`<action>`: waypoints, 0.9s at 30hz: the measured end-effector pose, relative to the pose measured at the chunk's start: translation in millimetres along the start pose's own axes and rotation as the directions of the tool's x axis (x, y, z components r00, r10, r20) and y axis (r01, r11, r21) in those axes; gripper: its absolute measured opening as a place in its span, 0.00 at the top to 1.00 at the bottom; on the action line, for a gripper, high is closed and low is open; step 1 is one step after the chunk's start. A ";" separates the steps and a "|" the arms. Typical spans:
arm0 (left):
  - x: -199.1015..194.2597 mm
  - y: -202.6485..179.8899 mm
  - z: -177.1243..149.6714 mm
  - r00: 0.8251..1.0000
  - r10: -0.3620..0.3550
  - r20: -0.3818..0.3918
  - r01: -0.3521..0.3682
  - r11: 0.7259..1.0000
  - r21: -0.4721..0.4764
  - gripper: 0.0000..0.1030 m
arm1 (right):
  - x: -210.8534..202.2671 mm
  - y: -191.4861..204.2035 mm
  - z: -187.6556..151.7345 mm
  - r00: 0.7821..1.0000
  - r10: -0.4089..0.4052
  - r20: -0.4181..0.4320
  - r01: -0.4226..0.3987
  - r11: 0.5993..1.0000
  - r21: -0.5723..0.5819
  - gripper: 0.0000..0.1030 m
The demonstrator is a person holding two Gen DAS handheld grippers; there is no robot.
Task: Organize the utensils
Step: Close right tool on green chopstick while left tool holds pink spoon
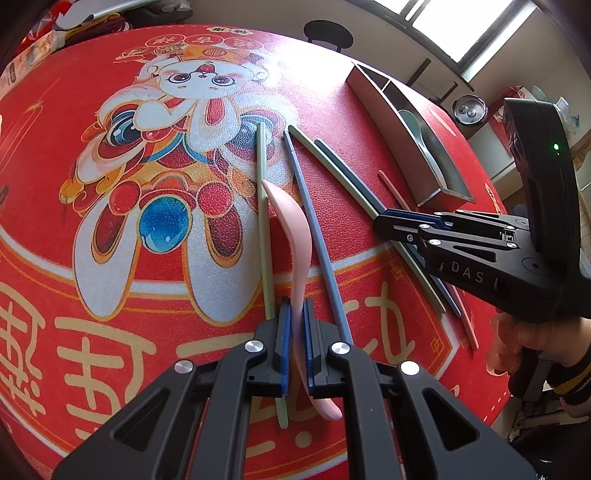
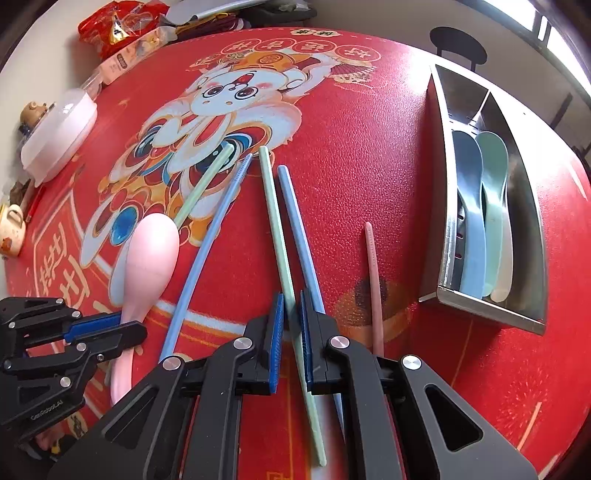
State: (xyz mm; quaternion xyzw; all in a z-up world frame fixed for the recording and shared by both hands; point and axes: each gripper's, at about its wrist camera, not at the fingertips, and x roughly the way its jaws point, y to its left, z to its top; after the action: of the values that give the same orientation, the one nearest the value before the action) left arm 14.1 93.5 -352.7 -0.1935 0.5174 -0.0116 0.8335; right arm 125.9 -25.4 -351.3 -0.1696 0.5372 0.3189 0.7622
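My left gripper [image 1: 296,314] is shut on the handle of a pink spoon [image 1: 291,229], whose bowl points away over the red mat; it also shows in the right wrist view [image 2: 149,254]. My right gripper [image 2: 291,310] has its jaws closed around a green chopstick [image 2: 275,218], with a blue chopstick [image 2: 295,210] just beside it on the right. Another green chopstick [image 1: 262,206], another blue chopstick [image 1: 314,229] and a pink chopstick [image 2: 373,266] lie on the mat. A steel utensil tray [image 2: 443,236] at the right holds a blue spoon [image 2: 471,218] and a green spoon [image 2: 493,192].
The red printed mat [image 2: 369,129] covers a round table. At its far left edge are a white lidded dish [image 2: 59,136], snack packets [image 2: 118,26] and small figurines [image 2: 11,225]. A black stool [image 2: 458,44] stands beyond the table. The tray's far compartments [image 2: 461,92] look bare.
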 end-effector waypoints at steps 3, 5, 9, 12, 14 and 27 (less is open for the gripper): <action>-0.1 -0.3 -0.1 1.000 0.002 0.000 -0.002 1.000 0.001 0.92 | 0.1 0.8 -0.5 1.000 -0.006 0.003 0.006 1.000 -0.006 0.91; 0.0 -0.2 -0.2 1.000 0.002 0.000 -0.002 1.000 0.001 0.92 | 0.3 1.3 -0.3 1.000 -0.007 0.002 0.007 1.000 -0.010 0.91; -0.4 -1.2 -0.7 1.000 0.007 0.004 -0.007 1.000 0.006 0.92 | 1.1 3.0 1.3 1.000 -0.015 0.006 0.015 1.000 -0.020 0.91; -0.9 -1.4 -1.0 1.000 0.009 0.007 -0.009 1.000 0.007 0.92 | 1.2 3.8 1.7 1.000 -0.020 0.010 0.020 0.999 -0.027 0.91; -0.9 -1.4 -0.9 1.000 0.010 0.008 -0.010 1.000 0.008 0.92 | 1.0 3.6 1.2 1.000 -0.018 0.013 0.018 1.000 -0.026 0.91; -1.2 -2.1 -1.0 1.000 0.013 0.010 -0.013 1.000 0.009 0.92 | 0.4 7.7 1.3 0.999 -0.044 0.006 0.044 0.997 -0.058 0.91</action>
State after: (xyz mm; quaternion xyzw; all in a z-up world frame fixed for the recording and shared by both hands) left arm 13.1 91.5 -351.2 -0.1863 0.5144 -0.0076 0.8370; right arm 121.8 -18.8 -350.6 -0.2027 0.5222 0.3177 0.7650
